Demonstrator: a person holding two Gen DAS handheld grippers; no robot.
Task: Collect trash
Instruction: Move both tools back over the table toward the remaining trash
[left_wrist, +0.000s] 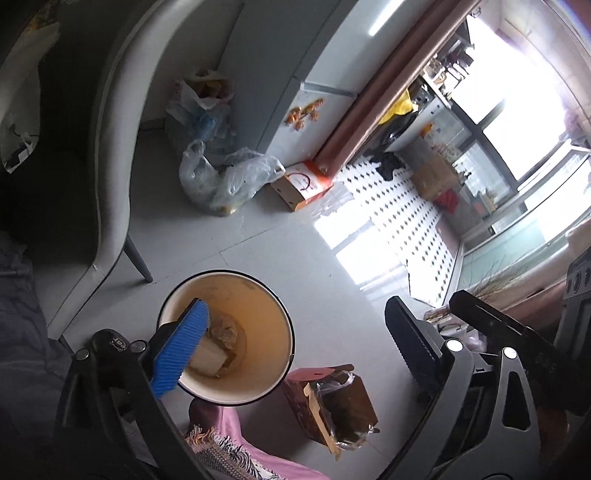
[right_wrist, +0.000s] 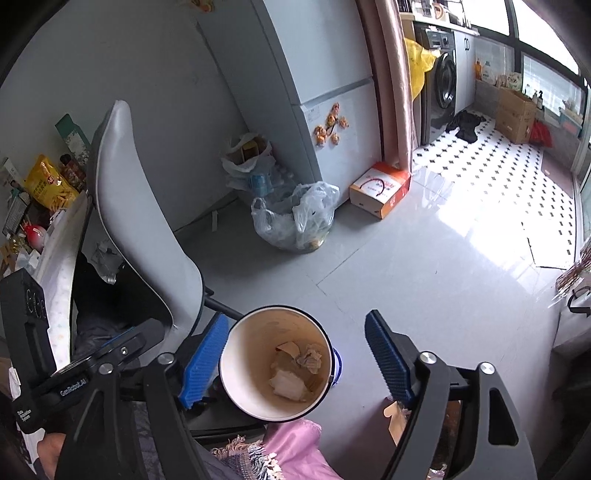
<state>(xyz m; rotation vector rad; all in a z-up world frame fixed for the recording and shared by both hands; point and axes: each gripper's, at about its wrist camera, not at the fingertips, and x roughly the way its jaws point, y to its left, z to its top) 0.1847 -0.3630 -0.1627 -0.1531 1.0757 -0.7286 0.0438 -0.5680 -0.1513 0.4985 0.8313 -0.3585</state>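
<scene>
1. Down at the bottom centre of both views sits the trash bin (right_wrist: 275, 363), a cream-lined round bucket with a dark rim, standing on the pale floor (right_wrist: 424, 280).
2. Inside it you can see crumpled paper scraps (right_wrist: 308, 356) and a white wad (right_wrist: 290, 384) lying at the bottom.
3. Left gripper (left_wrist: 295, 343) is spread wide, nothing pinched. Its blue pad (left_wrist: 183, 350) hangs over the bin's left rim, and the other finger stands well off to the right.
4. Right gripper (right_wrist: 295, 363) is released too, gripping nothing; in its own view the bin shows between its blue pads and I can't see either one pressing the wall.
5. Lower right of the left view: a brown carton (left_wrist: 332, 402) with clear wrap, on the floor just beside the bin.
6. Pink fringed cloth (right_wrist: 291, 450) pokes in at the bottom edge.
7. Grey chair (right_wrist: 147, 229) on the left, plastic bags (right_wrist: 295, 218) and an orange-and-white box (right_wrist: 380, 188) by the fridge (right_wrist: 332, 110) further back.
</scene>
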